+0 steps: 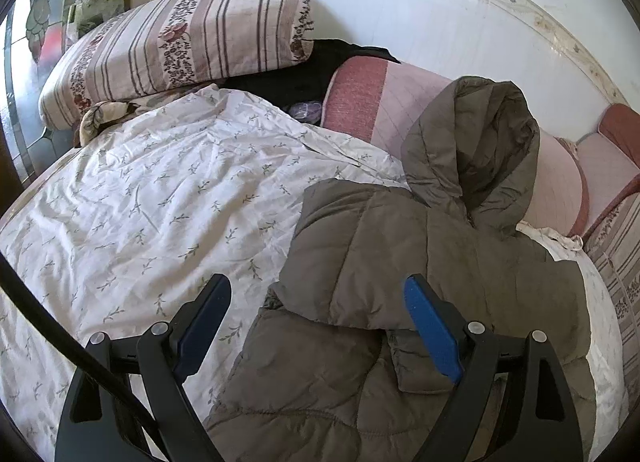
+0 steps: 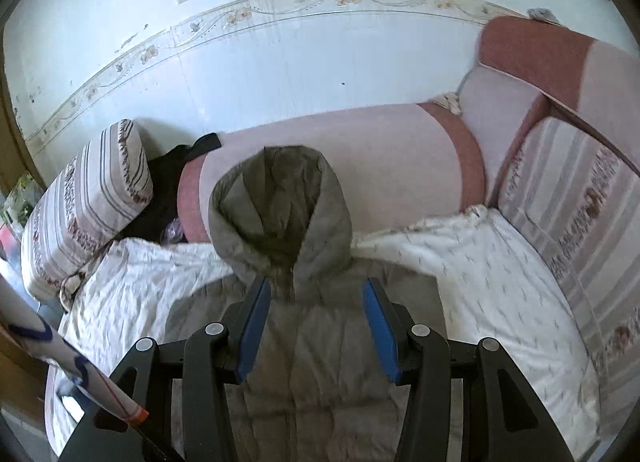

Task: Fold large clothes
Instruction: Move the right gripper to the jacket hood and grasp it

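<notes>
- Jacket (image 1: 400, 262), grey-brown, quilted and hooded, lies on the floral sheet (image 1: 140, 202), its hood (image 2: 280, 202) at 12 o'clock against the pink cushion (image 2: 380, 162).
- Left gripper (image 1: 320, 322) stands wide, holding nothing.
- Right gripper (image 2: 316, 326) hovers part-open over the collar, its pads clear of the fabric.
- Striped pillow (image 1: 180, 38) sits at 10 o'clock.

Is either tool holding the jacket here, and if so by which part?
Nothing is held. The left tool and right tool both stand open above the jacket, pads clear of the fabric.
</notes>
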`<action>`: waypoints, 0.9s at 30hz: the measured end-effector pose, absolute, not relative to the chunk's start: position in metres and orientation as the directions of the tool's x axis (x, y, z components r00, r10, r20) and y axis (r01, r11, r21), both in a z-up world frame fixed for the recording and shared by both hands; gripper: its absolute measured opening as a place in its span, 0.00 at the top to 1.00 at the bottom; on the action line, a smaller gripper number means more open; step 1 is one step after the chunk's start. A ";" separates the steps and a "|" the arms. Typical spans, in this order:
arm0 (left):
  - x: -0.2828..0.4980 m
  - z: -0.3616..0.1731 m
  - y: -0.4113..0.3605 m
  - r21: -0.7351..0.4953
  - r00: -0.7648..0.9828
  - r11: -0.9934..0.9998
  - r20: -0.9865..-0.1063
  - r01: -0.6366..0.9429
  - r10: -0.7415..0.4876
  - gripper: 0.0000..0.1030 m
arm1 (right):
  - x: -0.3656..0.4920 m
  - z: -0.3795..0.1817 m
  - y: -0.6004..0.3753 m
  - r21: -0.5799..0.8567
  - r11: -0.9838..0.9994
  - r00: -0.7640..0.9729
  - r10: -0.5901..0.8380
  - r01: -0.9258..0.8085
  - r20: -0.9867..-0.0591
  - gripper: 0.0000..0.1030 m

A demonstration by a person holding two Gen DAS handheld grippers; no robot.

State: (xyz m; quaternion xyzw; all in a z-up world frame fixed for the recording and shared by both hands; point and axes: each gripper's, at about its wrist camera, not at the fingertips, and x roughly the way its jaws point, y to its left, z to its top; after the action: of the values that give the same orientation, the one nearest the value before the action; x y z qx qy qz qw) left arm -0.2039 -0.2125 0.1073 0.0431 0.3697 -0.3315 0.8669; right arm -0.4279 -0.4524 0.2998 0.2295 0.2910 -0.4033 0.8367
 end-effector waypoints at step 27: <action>-0.213 0.078 -0.261 -0.103 0.492 0.716 -0.659 0.690 -0.569 0.15 | -0.234 0.217 -0.682 0.050 0.583 0.434 -0.542 0.811 -0.719 0.51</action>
State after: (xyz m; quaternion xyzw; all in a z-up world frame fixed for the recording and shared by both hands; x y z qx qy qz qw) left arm -0.2134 -0.2611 0.0780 0.0878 0.3460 -0.3662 0.8593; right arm -0.2341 -0.6819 0.2171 0.1988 0.3378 -0.4108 0.8232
